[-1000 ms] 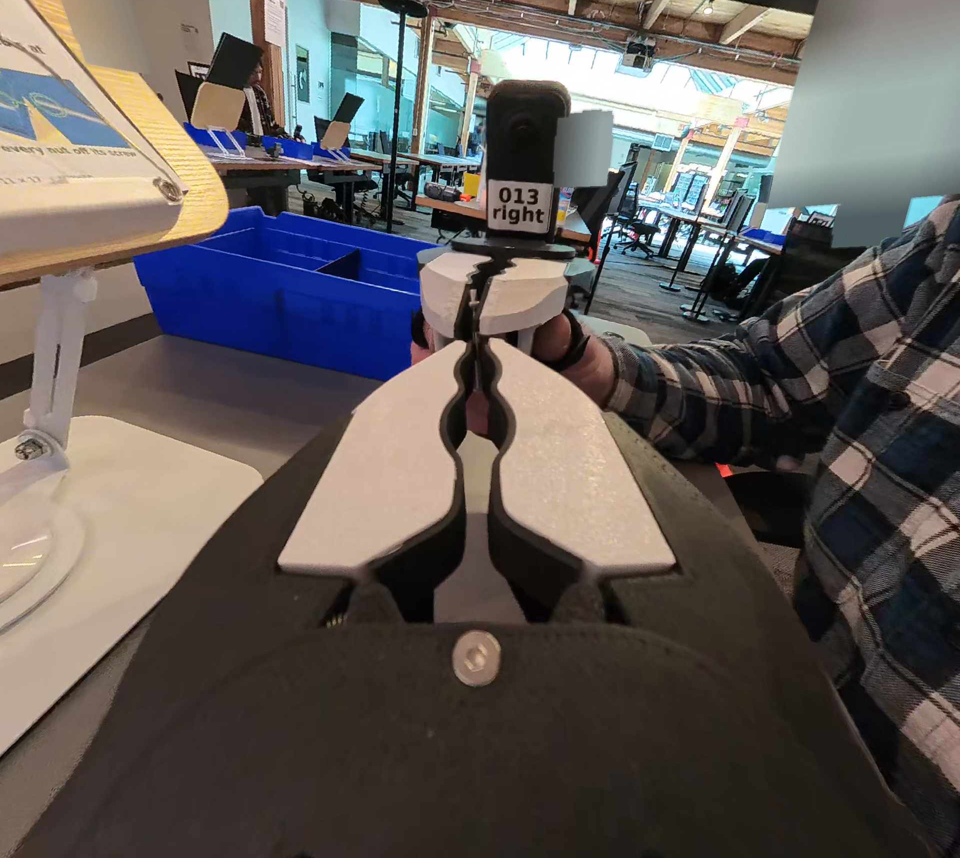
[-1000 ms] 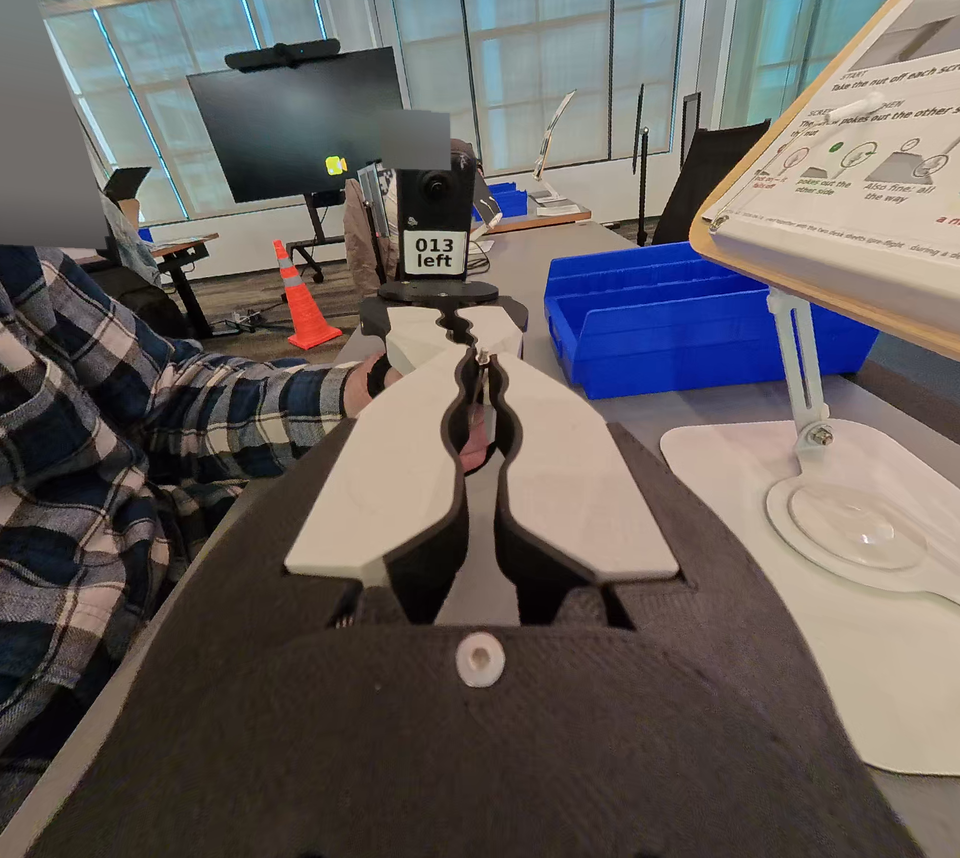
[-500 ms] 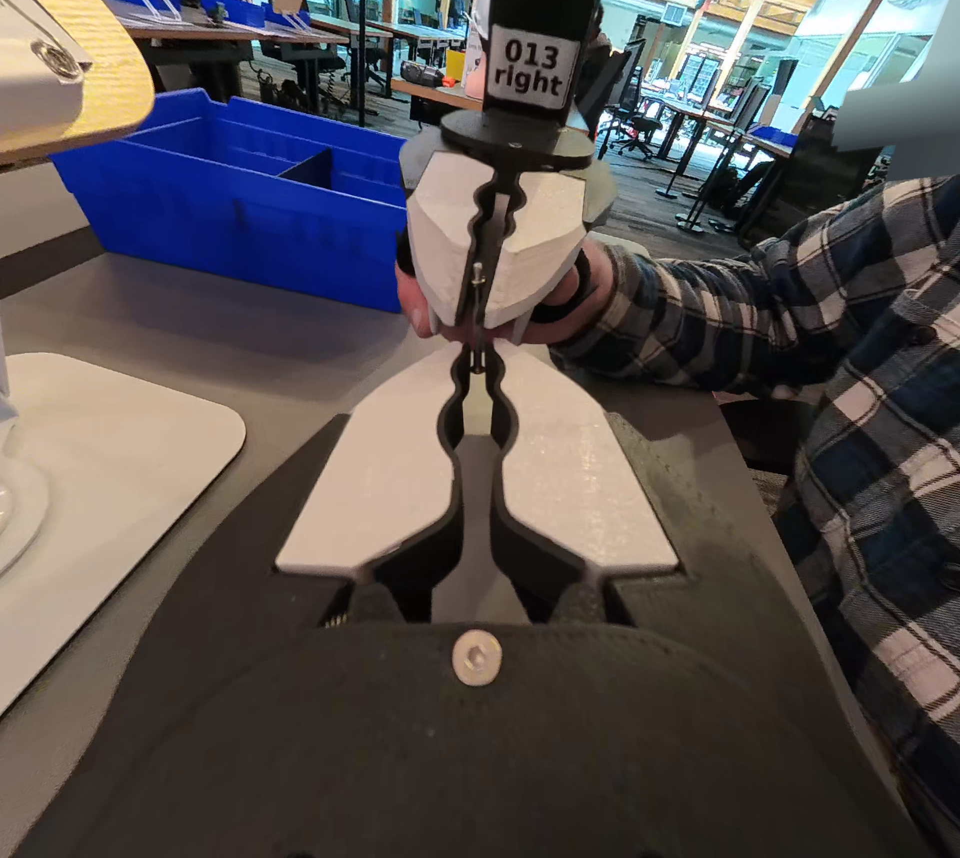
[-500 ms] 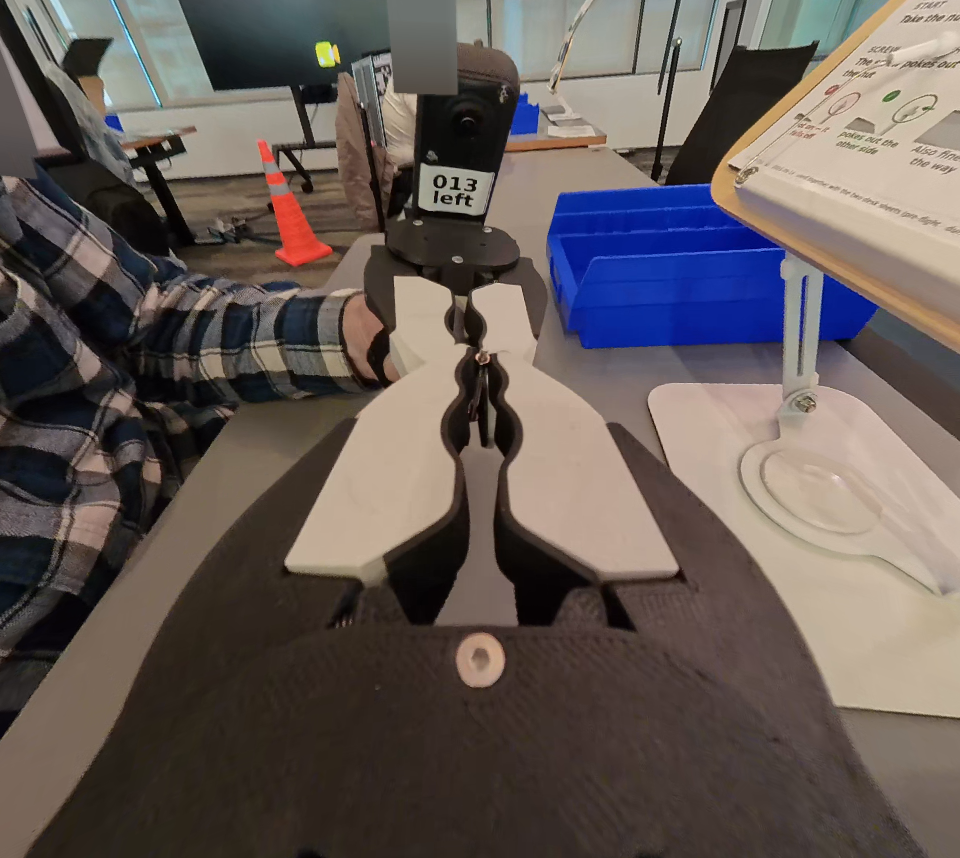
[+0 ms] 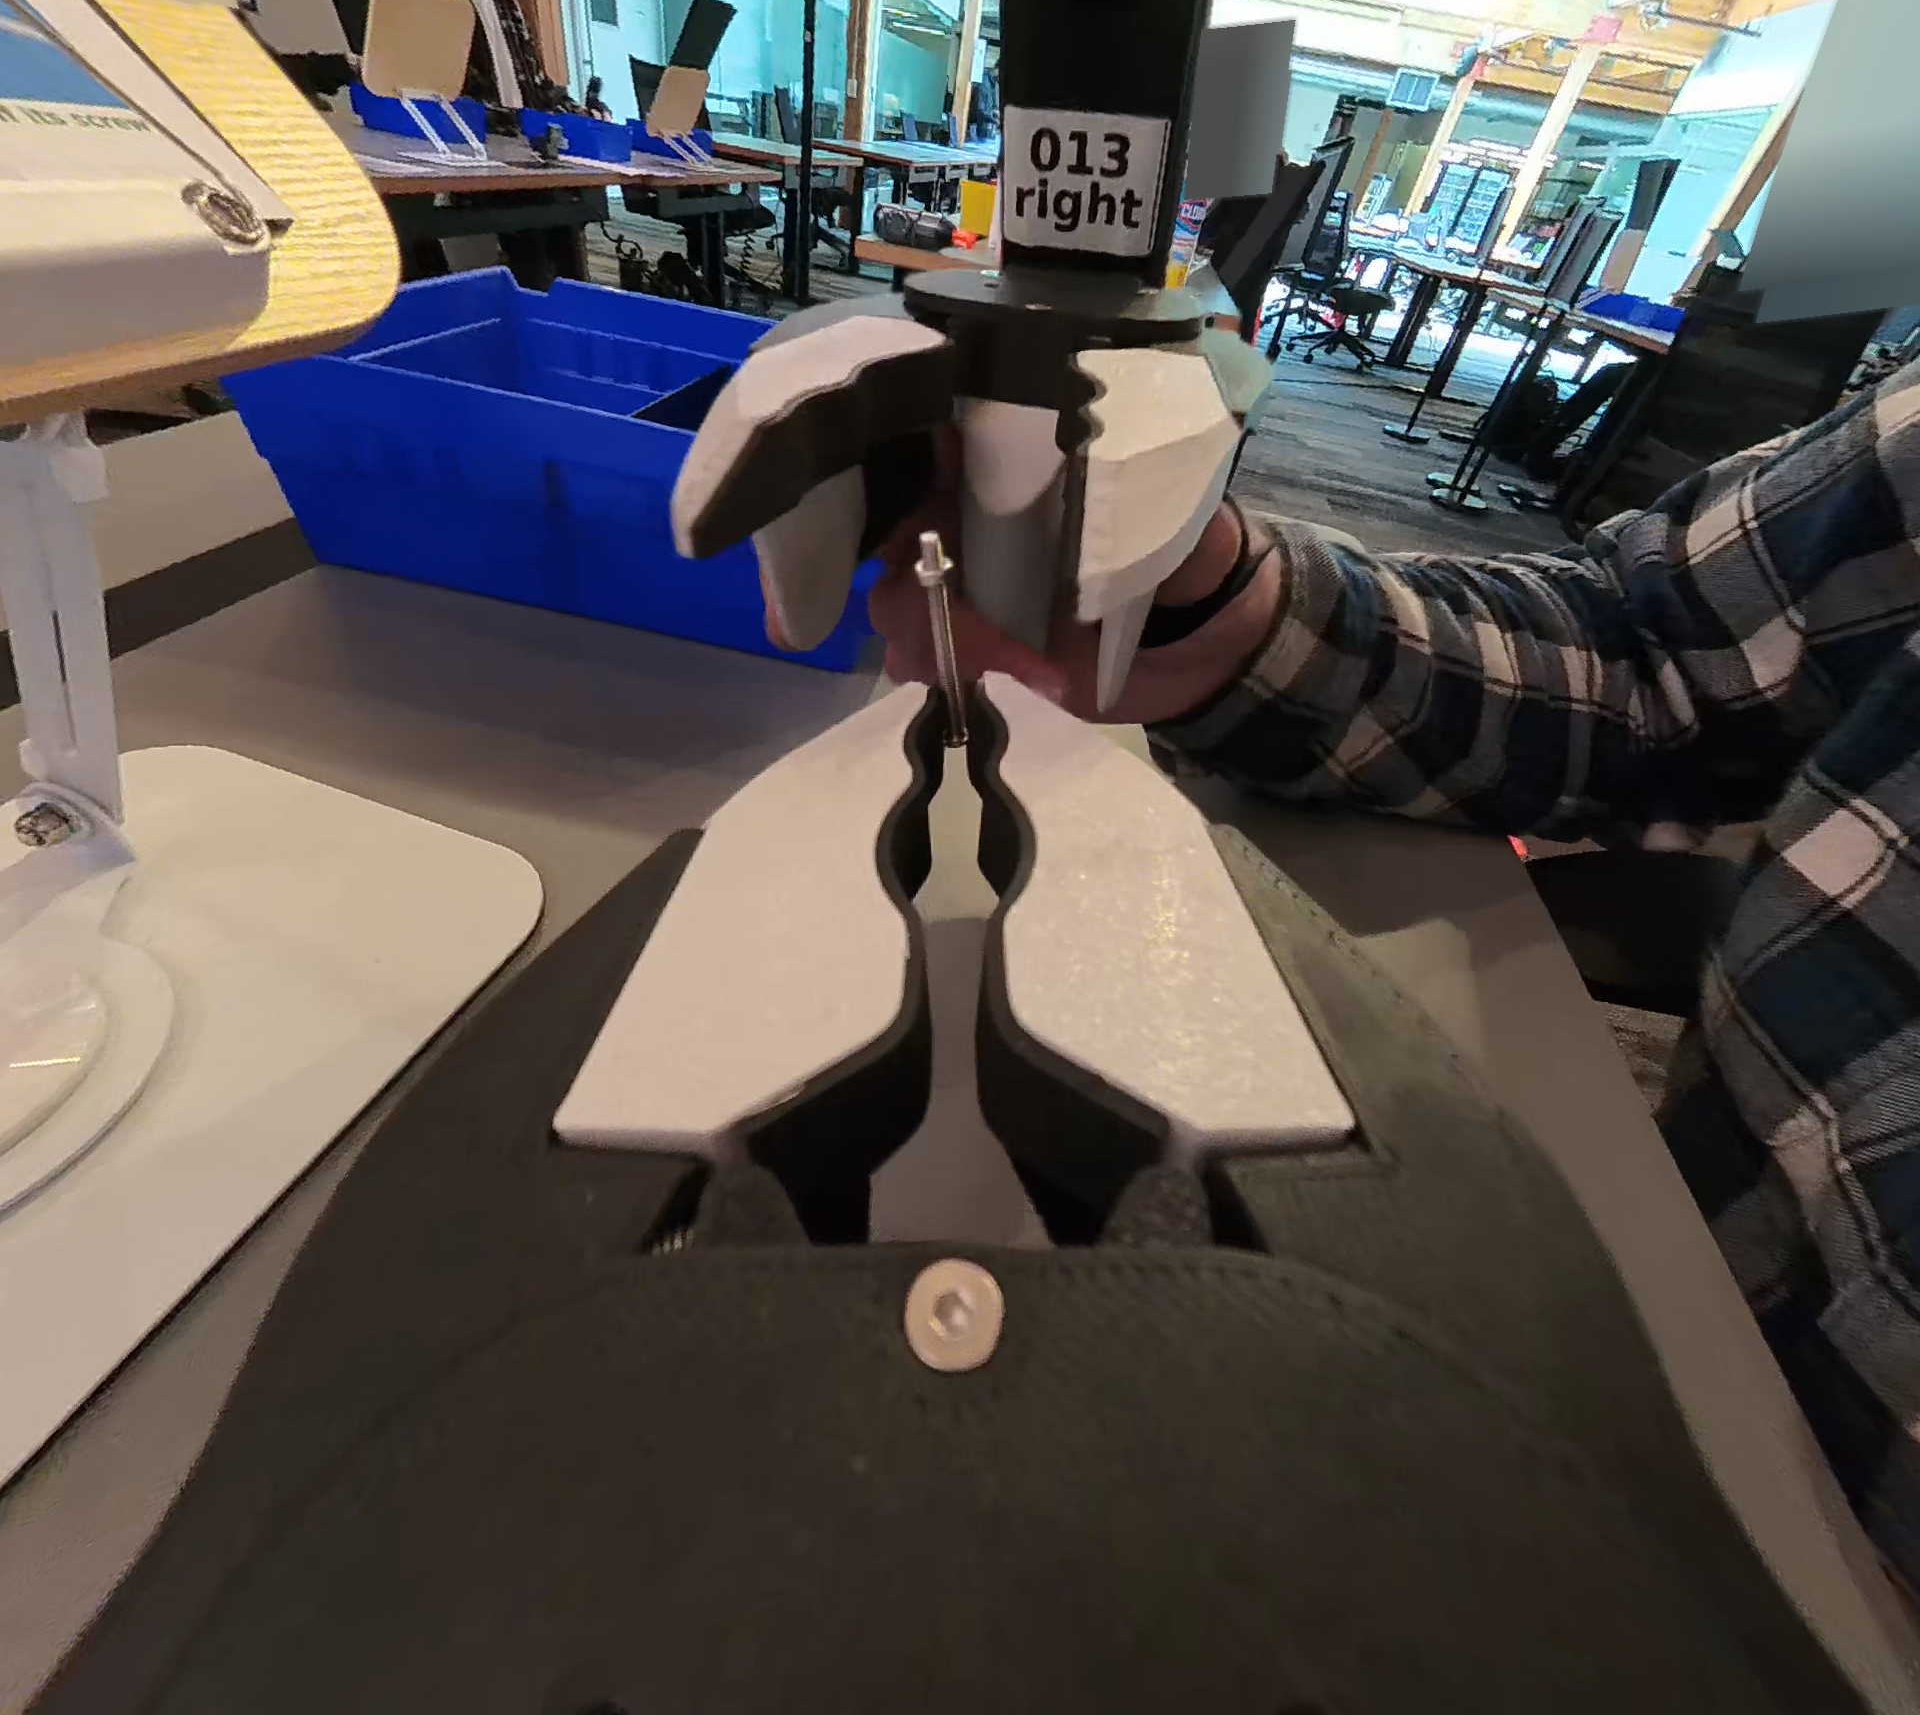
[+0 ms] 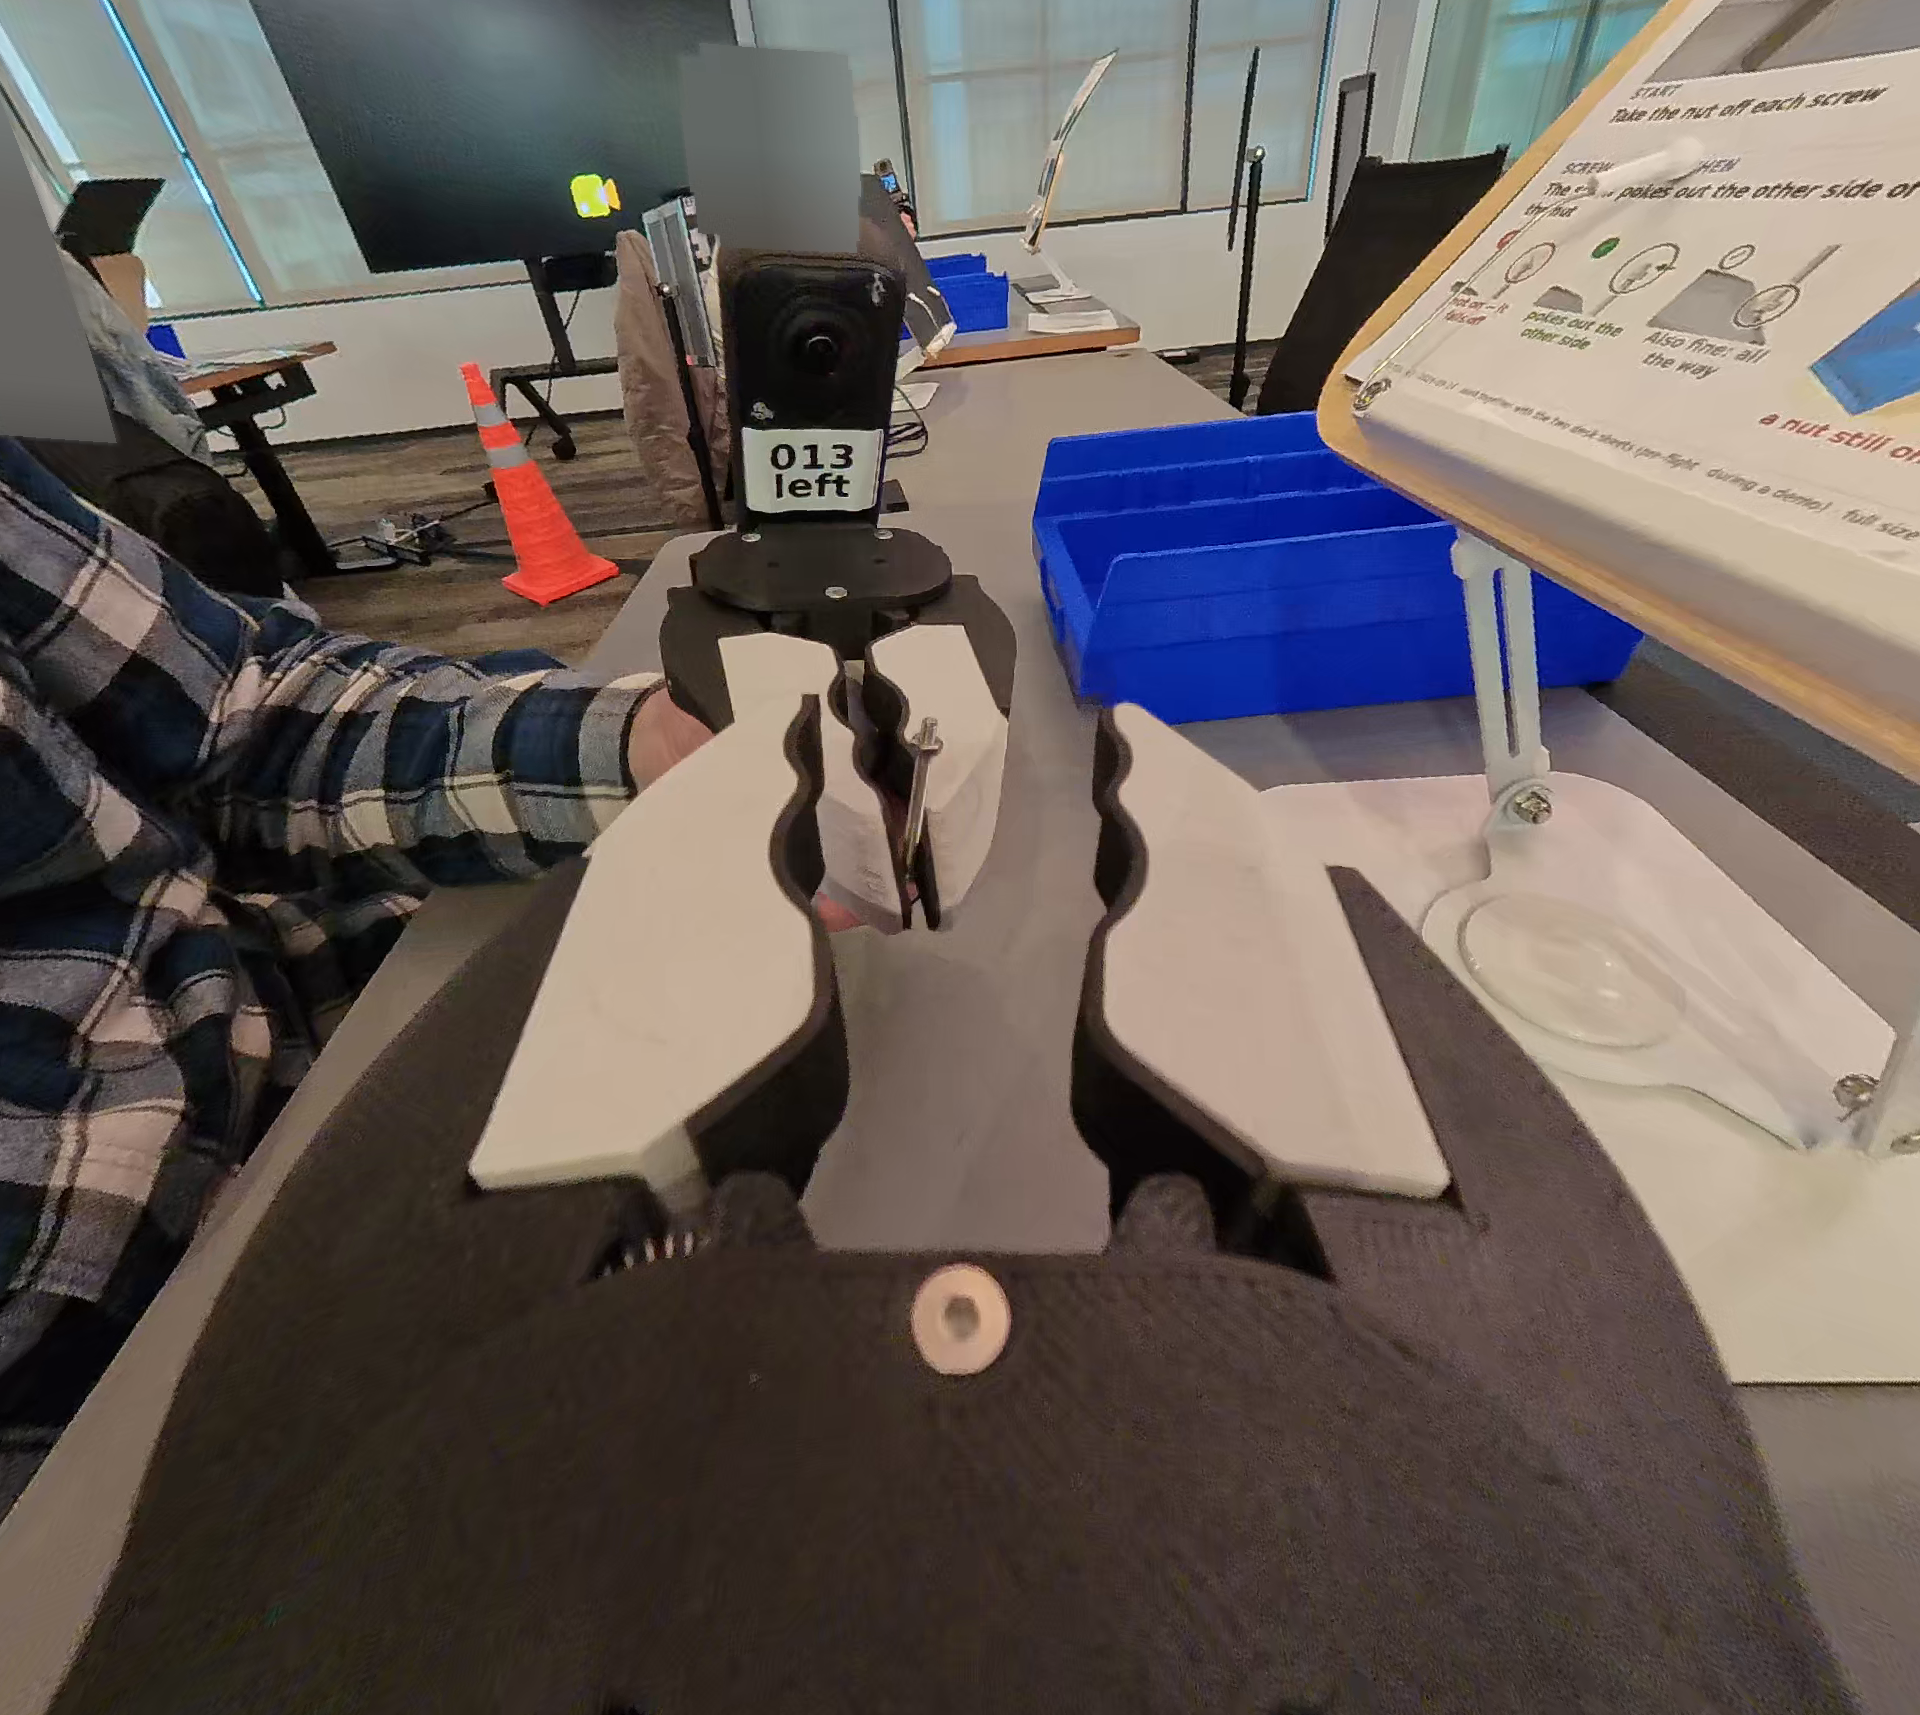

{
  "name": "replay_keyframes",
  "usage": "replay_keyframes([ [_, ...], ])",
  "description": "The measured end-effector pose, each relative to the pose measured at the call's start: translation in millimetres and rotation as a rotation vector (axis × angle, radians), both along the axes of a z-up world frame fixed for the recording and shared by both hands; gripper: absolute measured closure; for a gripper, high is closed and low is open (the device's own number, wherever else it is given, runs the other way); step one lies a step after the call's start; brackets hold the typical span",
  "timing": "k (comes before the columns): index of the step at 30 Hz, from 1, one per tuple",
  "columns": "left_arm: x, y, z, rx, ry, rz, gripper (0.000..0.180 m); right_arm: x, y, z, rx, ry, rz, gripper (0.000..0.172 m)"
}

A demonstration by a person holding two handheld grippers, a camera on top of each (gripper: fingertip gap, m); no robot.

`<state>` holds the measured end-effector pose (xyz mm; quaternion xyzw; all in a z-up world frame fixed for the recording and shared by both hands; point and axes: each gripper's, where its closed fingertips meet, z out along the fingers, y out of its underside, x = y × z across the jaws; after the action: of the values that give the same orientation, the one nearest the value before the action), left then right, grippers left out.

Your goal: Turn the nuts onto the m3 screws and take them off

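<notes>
My left gripper [image 5: 954, 709] is shut on the lower end of a thin silver screw [image 5: 943, 637]. The screw stands up out of its fingertips, with a nut or head [image 5: 932, 566] near the top end. The right wrist view shows the same grasp [image 6: 914, 912], with the screw [image 6: 916, 808] pinched between the left pads. My right gripper [image 6: 956, 761] faces it with its jaws wide open. The screw's upper part stands between the right fingers [image 6: 800, 792] without touching them. In the left wrist view the right gripper [image 5: 914, 616] hangs open just above the screw.
A blue divided bin [image 5: 499, 439] [image 6: 1299, 585] stands on the grey table [image 5: 468, 709]. An instruction board [image 6: 1662, 263] on a white stand with a white base plate [image 6: 1662, 1146] [image 5: 291, 917] is close beside it. A plaid sleeve [image 5: 1558, 678] is on the other side. An orange cone [image 6: 530, 512] is on the floor. My left and right fingertips are right by each other.
My right gripper was shut on the screw's top end and has opened wide, letting it go. My left gripper stays shut on the screw's lower end.
</notes>
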<state>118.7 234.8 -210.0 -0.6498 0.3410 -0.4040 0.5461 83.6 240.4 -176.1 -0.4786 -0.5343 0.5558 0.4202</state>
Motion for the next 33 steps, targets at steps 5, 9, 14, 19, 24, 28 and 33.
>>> replay_keyframes([
  [5,6.1,-1.9,2.4,0.031,0.016,0.005,0.177,-7.0,-1.1,-4.9,0.006,0.025,-0.027,0.119],
  [9,7.7,-1.8,-0.3,0.043,0.045,0.016,0.177,-8.8,1.6,-8.4,-0.024,0.038,-0.037,0.123],
  [14,4.2,-1.1,1.0,0.061,0.062,0.032,0.177,-7.5,5.4,-9.6,-0.040,0.036,-0.041,0.125],
  [19,-1.5,0.5,2.7,0.068,0.059,0.047,0.177,-4.3,9.8,-8.1,-0.055,0.045,-0.040,0.125],
  [24,-7.9,3.1,5.0,0.073,0.053,0.065,0.177,2.1,18.6,-5.7,-0.056,0.052,-0.053,0.124],
  [28,-9.7,3.6,4.1,0.069,0.047,0.065,0.177,4.6,19.3,-5.1,-0.068,0.067,-0.035,0.124],
  [33,-4.8,2.1,1.2,0.071,0.056,0.056,0.177,0.8,8.2,-0.3,-0.068,0.094,0.000,0.121],
])
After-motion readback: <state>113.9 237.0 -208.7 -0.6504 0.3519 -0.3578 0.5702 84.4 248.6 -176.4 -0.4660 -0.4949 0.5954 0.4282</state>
